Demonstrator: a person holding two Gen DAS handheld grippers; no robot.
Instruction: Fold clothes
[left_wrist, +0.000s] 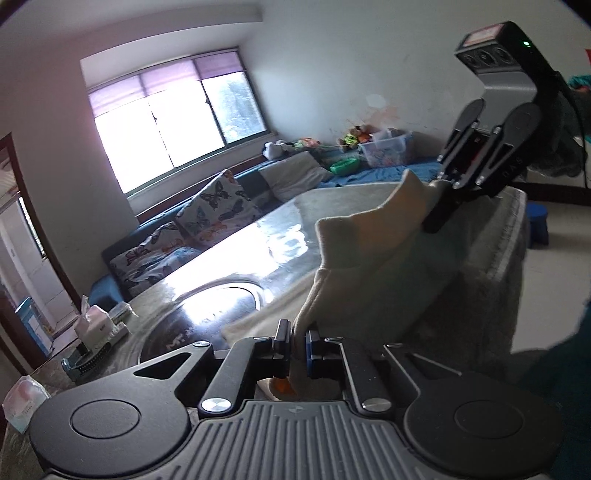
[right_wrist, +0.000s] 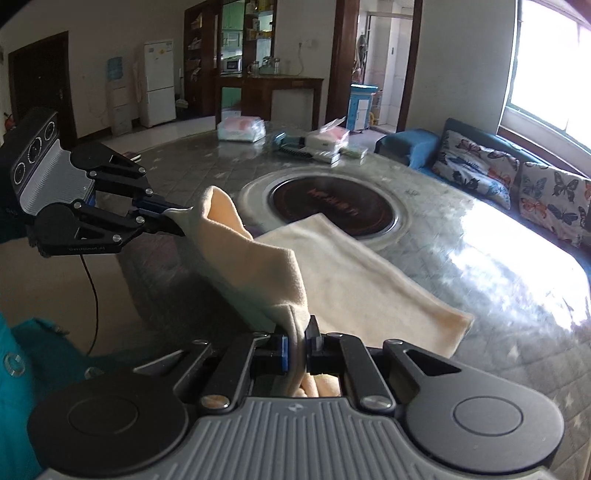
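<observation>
Both claws are pinching the cream cloth (right_wrist: 354, 280): left claw (left_wrist: 298, 341) and right claw (right_wrist: 300, 345) each clamp a corner, lifting its near edge off the desk (right_wrist: 480, 258). The rest lies flat beside the round inset burner (right_wrist: 332, 210), with tissue packs (right_wrist: 242, 129) at the far edge.

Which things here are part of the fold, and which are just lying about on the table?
In the job:
- cream cloth, one edge lifted, the rest flat on the table
- left claw, shut on that edge
- right claw, shut on the same edge

Lying about:
- tissue packs at the far side
- hair brush
- round inset hotplate, partly under the cloth
</observation>
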